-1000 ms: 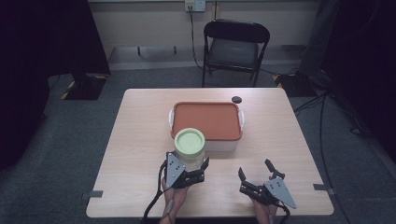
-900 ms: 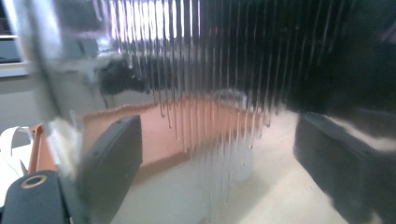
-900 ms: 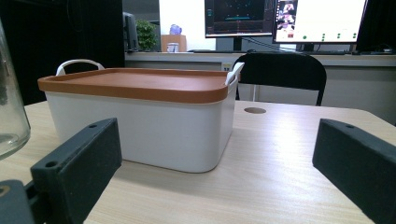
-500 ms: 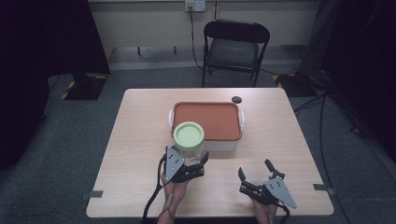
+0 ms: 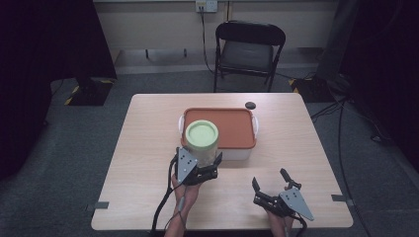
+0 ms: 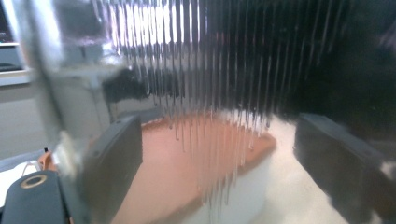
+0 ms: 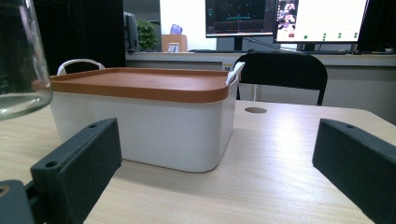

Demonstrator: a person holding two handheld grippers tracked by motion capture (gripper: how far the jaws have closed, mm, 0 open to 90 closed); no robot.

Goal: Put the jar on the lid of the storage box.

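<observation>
Nearest, low at the near right of the table: right gripper, jaws spread wide, holding nothing, unmoved from a second ago. In the right gripper view, aimed at the white box from table height, with a glass base hanging at upper left, clear of the tabletop.

A little farther, left of centre: left gripper, jaws closed narrow on the ribbed wall of the glass jar, one on each side. In the left gripper view, pressed right up against the fluted glass, with the box's orange lid showing through it, blurred.

Changed over the last second: jar and left gripper higher and farther from the near edge, green lid now overlapping the near left corner of the orange lid in the high view. Judged from that: lift done, carry toward the box under way, grip apparently secure, jar upright. Likely next: setting down on the closed box or beyond it, with care for the glass base at the rim.

Farther still: small black disc past the box. Beyond the table: empty black chair.
</observation>
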